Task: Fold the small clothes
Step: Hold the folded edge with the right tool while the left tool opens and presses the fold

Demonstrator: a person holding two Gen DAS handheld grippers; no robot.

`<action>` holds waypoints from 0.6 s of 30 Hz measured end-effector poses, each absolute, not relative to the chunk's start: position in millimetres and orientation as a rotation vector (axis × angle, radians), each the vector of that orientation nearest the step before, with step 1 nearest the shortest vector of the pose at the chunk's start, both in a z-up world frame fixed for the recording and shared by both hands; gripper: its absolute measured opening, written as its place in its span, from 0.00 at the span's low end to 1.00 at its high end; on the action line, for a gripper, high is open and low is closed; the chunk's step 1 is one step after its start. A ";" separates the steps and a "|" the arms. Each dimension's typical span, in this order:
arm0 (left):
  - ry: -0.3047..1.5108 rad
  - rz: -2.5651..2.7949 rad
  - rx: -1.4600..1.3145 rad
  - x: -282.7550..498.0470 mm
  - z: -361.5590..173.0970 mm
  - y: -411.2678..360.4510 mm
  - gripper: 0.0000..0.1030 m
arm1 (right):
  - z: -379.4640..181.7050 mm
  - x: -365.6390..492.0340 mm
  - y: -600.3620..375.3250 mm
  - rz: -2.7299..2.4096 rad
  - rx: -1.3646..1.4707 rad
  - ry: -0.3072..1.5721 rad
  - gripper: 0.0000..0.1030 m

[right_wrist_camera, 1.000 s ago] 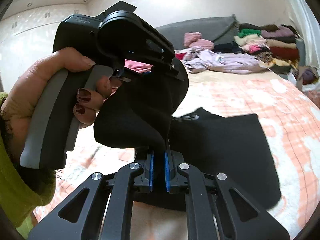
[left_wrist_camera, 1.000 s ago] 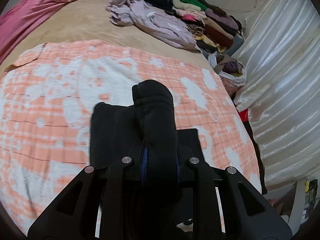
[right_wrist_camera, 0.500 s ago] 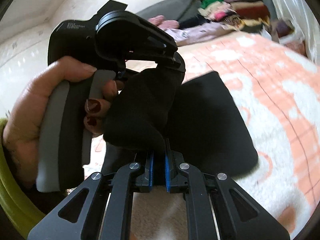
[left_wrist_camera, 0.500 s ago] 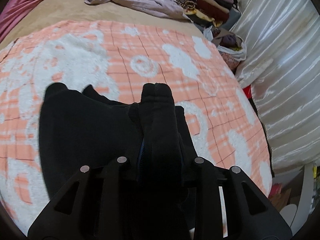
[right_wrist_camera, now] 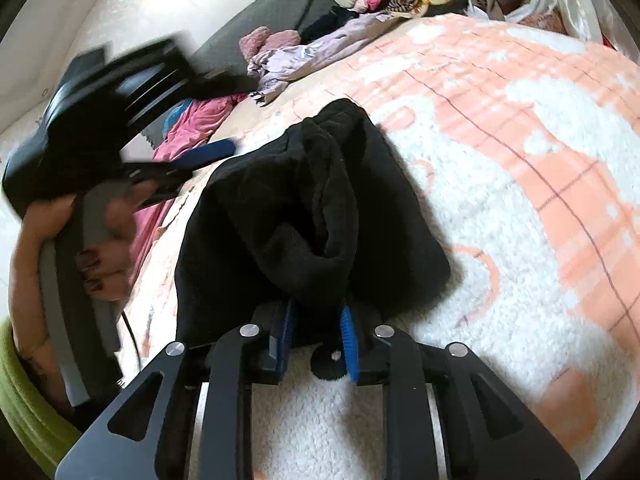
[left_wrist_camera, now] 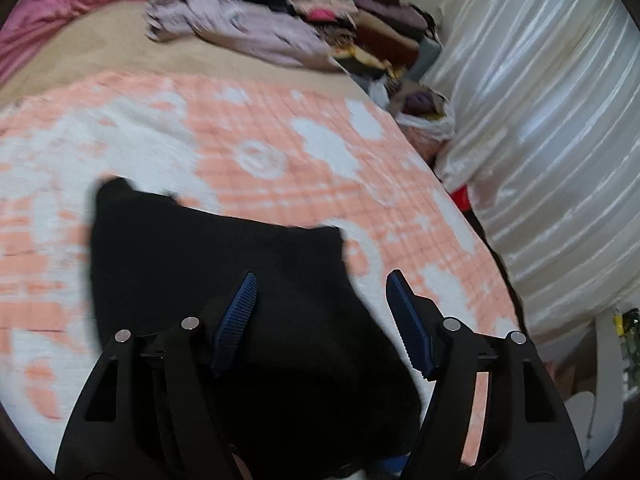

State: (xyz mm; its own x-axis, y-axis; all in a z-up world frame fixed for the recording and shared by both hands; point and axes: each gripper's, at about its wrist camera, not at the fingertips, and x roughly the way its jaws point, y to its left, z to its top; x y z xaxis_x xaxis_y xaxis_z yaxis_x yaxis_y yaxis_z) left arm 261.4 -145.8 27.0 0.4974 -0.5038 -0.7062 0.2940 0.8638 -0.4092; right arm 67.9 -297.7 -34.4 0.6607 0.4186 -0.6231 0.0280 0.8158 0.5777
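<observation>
A small black garment [left_wrist_camera: 208, 272] lies folded on the orange-and-white blanket [left_wrist_camera: 260, 152]. My left gripper [left_wrist_camera: 322, 292] is open just above it, its blue pads apart and empty. In the right wrist view the black garment [right_wrist_camera: 320, 208] is bunched up in front of my right gripper [right_wrist_camera: 316, 320], whose blue pads stand slightly apart with the cloth's edge between them. The left gripper [right_wrist_camera: 208, 152] shows blurred at the left of that view, held by a hand.
A pile of folded clothes [left_wrist_camera: 360, 20] and a lilac garment [left_wrist_camera: 248, 32] lie at the far end of the bed. A pink blanket [left_wrist_camera: 48, 36] is at the far left. White curtains [left_wrist_camera: 552, 140] and a bag [left_wrist_camera: 424, 112] flank the bed's right edge.
My left gripper has opened and let go of the black garment, which dropped onto the bed. My right gripper's pads have parted a little, and the cloth has sunk lower.
</observation>
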 end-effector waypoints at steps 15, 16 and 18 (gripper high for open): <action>0.922 -0.282 -0.091 225.4 -12.4 -67.2 0.58 | 29.4 79.0 -326.4 0.170 0.493 0.685 0.36; 0.923 -0.287 -0.090 224.5 -13.2 -69.8 0.58 | 33.5 88.0 -330.3 0.159 0.486 0.678 0.38; 0.928 -0.297 -0.093 224.3 -15.9 -75.0 0.58 | 33.1 116.9 -333.9 0.186 0.445 0.734 0.40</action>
